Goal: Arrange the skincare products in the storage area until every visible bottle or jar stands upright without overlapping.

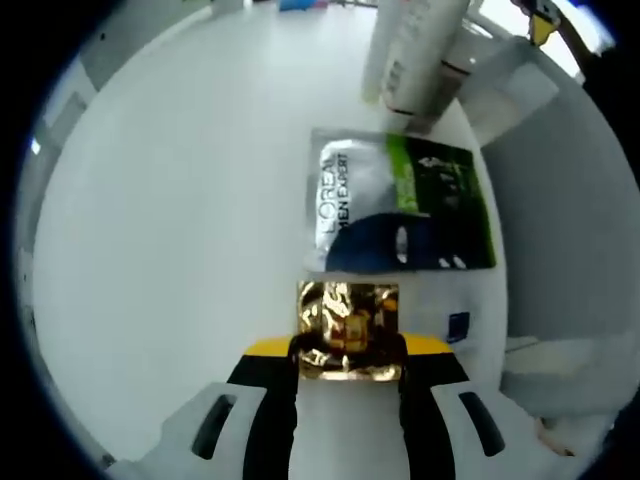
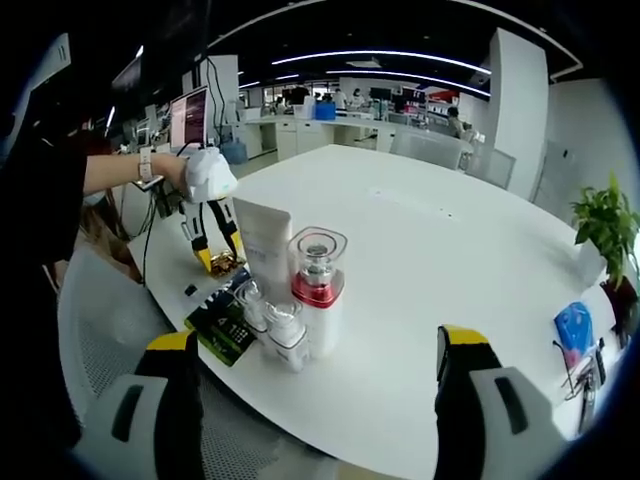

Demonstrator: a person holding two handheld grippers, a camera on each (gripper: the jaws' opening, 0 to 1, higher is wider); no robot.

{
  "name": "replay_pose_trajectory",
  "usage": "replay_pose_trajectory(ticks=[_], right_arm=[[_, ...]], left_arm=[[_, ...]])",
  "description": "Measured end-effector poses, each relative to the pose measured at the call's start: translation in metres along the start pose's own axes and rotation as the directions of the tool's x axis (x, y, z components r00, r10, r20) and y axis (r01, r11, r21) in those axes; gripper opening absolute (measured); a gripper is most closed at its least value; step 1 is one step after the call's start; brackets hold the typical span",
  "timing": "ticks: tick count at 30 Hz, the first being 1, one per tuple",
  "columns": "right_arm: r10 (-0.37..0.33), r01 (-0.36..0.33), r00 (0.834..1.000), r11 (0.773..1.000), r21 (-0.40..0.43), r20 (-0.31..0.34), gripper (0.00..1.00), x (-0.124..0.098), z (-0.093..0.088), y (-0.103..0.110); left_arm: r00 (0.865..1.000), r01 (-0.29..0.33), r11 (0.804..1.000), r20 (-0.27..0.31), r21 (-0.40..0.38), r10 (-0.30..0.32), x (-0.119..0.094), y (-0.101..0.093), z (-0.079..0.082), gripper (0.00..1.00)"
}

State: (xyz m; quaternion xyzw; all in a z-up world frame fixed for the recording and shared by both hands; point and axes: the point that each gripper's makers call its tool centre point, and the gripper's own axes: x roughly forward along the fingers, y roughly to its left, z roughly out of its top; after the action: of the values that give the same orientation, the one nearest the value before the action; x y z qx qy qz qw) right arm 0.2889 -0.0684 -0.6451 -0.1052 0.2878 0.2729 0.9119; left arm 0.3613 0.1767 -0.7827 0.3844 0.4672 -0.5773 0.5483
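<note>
Skincare items sit grouped near the edge of the white table [image 2: 430, 250], w/ the tall white tube [image 2: 264, 243] as your landmark. Just right of the tube in the right gripper view stands the clear bottle w/ the red collar [image 2: 318, 285], upright. In front of the tube, toward the table edge, 2 small clear bottles [image 2: 273, 325] stand upright, close together and touching or nearly so. Left of those, the green-and-black sachet [image 2: 222, 322] lies flat at the table edge. Behind-left of the tube is the gold foil packet [image 2: 224, 264].

Your left gripper [image 1: 345, 355] is clamped narrow on that gold foil packet [image 1: 347, 330], both jaws pressed against its sides; packet is at or just above the table, can't tell if it touches. In the left gripper view the sachet [image 1: 400, 205] reads "L'Oreal Men Expert" and lies flat just beyond the packet, w/ the white tube [image 1: 410, 55] further on past the sachet's far end. The same gripper [image 2: 212, 250] shows from the other side, your gloved hand [image 2: 207, 175] on top, tips down at the packet beside the tube.

Your right gripper [image 2: 320, 400] is spread wide, nothing between its jaws, hanging well back from the tube off the table edge.
</note>
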Motion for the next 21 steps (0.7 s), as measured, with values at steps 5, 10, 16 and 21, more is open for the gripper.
replay_pose_trajectory(ticks=[5, 10, 16, 21], right_arm=[[0.004, -0.004, 1.0, 1.0, -0.006, 0.002, 0.99, -0.0002, 0.0008, 0.0003], [0.01, -0.01, 1.0, 1.0, -0.014, 0.003, 0.99, -0.0001, 0.0016, 0.002], [0.011, -0.011, 1.0, 1.0, -0.016, 0.005, 0.99, -0.0005, 0.0021, 0.0027], [0.012, -0.012, 1.0, 1.0, -0.014, 0.002, 0.99, -0.0004, 0.0003, 0.0037]], left_arm=[[1.0, -0.019, 1.0, 0.003, -0.002, 0.019, 0.0018, -0.005, 0.0023, 0.36], [0.999, -0.035, 0.999, 0.015, 0.006, 0.035, 0.0036, -0.009, 0.0049, 0.36], [0.997, -0.08, 0.997, 0.021, -0.021, 0.081, 0.0046, -0.0079, 0.0054, 0.36], [0.994, -0.106, 0.994, 0.013, -0.005, 0.106, 0.0047, -0.0069, 0.0036, 0.36]])
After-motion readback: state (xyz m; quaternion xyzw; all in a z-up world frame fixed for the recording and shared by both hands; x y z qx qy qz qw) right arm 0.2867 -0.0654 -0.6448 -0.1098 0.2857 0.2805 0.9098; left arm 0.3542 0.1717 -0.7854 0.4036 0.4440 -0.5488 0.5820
